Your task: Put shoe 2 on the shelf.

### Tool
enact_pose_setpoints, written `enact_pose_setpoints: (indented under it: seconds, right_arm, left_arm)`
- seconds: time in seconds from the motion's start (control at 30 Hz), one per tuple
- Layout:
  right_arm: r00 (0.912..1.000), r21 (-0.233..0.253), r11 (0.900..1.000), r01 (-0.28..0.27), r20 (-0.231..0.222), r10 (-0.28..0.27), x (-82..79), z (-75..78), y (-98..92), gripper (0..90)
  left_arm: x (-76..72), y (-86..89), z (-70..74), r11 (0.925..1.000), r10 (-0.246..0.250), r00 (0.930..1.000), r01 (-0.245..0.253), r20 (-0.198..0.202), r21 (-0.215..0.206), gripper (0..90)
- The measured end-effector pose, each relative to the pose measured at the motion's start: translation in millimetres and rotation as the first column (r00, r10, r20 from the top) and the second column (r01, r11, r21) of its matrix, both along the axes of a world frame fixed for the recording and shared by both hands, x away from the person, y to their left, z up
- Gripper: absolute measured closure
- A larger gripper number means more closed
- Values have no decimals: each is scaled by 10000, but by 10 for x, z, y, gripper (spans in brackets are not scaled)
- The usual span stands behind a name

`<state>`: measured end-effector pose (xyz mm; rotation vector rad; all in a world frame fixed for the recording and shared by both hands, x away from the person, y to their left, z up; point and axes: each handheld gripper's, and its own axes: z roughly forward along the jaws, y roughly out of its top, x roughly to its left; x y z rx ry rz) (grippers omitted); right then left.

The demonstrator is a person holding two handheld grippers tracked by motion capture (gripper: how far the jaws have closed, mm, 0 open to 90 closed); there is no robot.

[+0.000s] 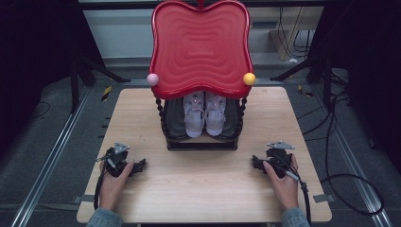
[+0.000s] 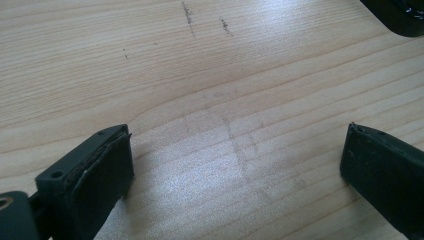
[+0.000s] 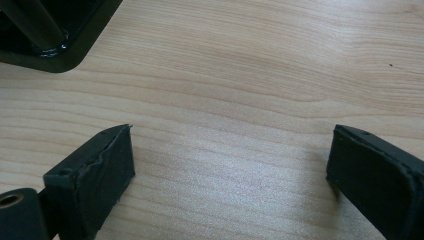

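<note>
Sandals (image 1: 204,115), a pale pair, sit side by side on the lower shelf of a black stand (image 1: 201,142) at the far middle of the wooden table (image 1: 198,189), toes toward the near side, under a red wavy tray (image 1: 201,45) that forms the stand's top. A pink ball (image 1: 152,79) and a yellow ball (image 1: 249,78) mark the tray's near corners. Left gripper (image 1: 140,165) rests on the table at the near left, held in the person's left hand (image 1: 113,182); its own view shows the jaws spread wide over bare wood with nothing between them. Right gripper (image 1: 255,163) rests at the near right in the right hand (image 1: 283,182), jaws likewise wide and empty, with a corner of the stand's base (image 3: 55,45) at the upper left of its view. Both grippers lie well apart from the sandals. Judgement: the work in hand appears to be the reach toward the shelf. To do it well, each gripper should go in low, under the tray's overhanging edge and between the turned side posts, keeping the jaws wide until they straddle a strap or sole edge. Cables should be kept clear of the base.
</note>
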<state>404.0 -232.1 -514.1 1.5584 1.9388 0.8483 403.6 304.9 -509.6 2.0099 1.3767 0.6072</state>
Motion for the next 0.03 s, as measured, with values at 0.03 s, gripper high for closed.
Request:
enact_pose_setpoints:
  seconds: [0.03]
  right_arm:
    - [10000, 19, 10000, 26, -33, -26, 1, 0, -1, 44]
  left_arm:
    - [-1, 0, 1, 10000, 11, 10000, -11, -4, 8, 0]
